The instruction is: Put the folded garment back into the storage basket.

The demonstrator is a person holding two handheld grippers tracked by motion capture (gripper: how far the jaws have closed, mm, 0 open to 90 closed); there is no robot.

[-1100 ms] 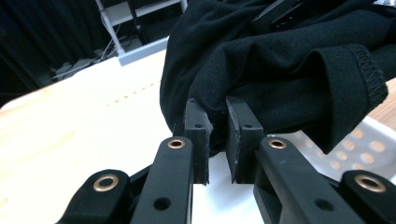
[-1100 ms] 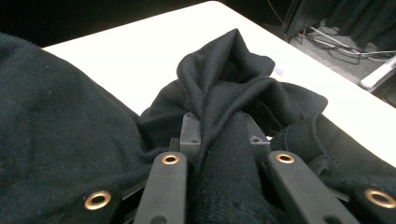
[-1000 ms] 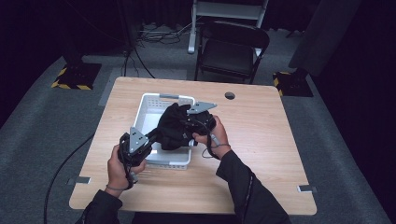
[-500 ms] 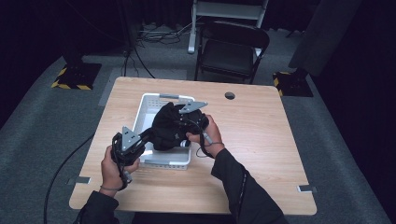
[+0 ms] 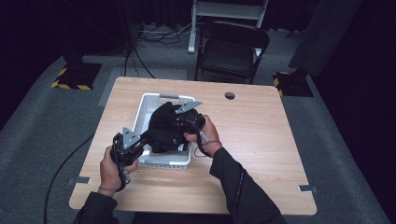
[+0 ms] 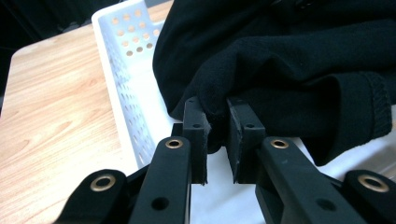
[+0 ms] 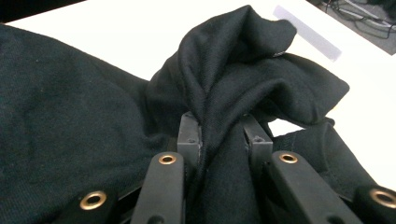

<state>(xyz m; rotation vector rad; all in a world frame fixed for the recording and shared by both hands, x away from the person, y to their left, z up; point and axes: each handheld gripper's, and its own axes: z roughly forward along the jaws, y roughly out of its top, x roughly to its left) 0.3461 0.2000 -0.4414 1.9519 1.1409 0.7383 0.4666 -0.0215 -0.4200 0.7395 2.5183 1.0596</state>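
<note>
Both grippers pinch the black garment (image 5: 166,127) over the white basket (image 5: 145,101): left gripper (image 6: 217,133) near edge, right gripper (image 7: 223,135) a thick bunch; thin left pinch could slip if pulled

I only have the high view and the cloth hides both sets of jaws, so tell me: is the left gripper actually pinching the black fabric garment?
Observer: Yes. The left gripper is shut on a fold of the black fabric garment.
Operator: And the right one?
Observer: The right gripper is clamped on a bunched ridge of the garment.
Operator: Where is the left grip relative to the basket?
Observer: Just beside the perforated wall of the white plastic basket.
</note>
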